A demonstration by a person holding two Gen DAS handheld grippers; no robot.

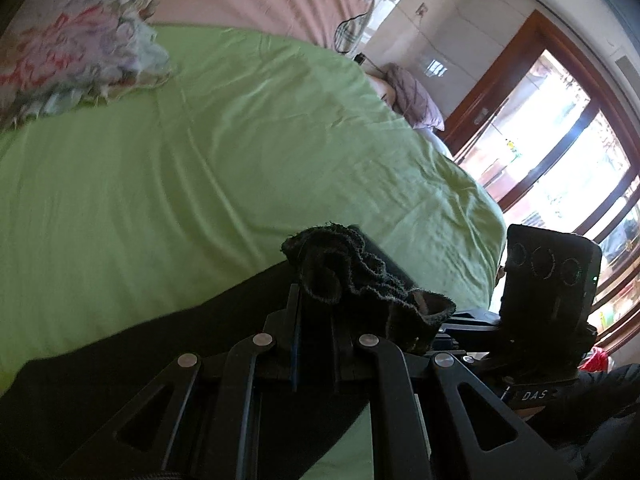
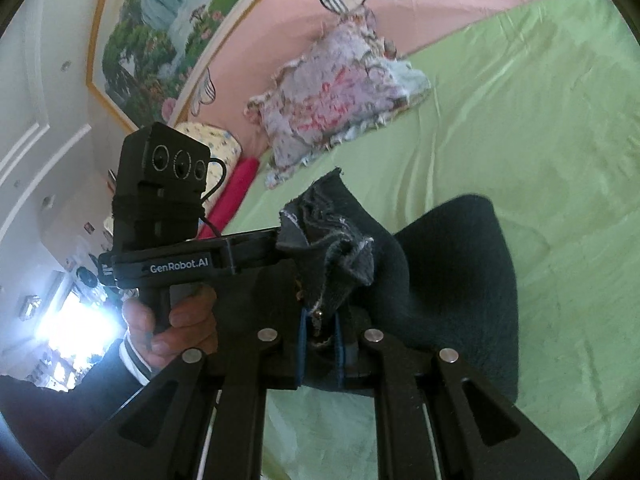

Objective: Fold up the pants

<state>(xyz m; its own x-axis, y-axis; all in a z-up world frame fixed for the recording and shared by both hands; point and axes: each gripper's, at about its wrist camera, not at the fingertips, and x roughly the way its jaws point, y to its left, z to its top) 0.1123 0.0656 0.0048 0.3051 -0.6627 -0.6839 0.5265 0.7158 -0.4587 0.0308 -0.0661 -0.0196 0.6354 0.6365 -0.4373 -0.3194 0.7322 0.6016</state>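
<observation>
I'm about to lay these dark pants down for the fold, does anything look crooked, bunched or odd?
Yes. The dark fabric pants are bunched and crumpled in both grips: a frayed wad at the left gripper, a twisted hem at the right gripper. Nothing looks spilled or damaged on the light green bedsheet.

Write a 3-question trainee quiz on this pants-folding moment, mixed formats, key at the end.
1. True or false: the left gripper is shut on the black pants.
2. Multiple choice: what lies beyond the pants on the green sheet, toward the pink bedding? A) a flowered pillow B) a book C) a shoe
3. Fill in: in the right wrist view, the right gripper pinches a bunched edge of the ____.

Key:
1. True; frayed fabric sticks out past its closed jaws.
2. A, the flowered pillow.
3. Pants; the rest drapes down to the sheet.
</observation>
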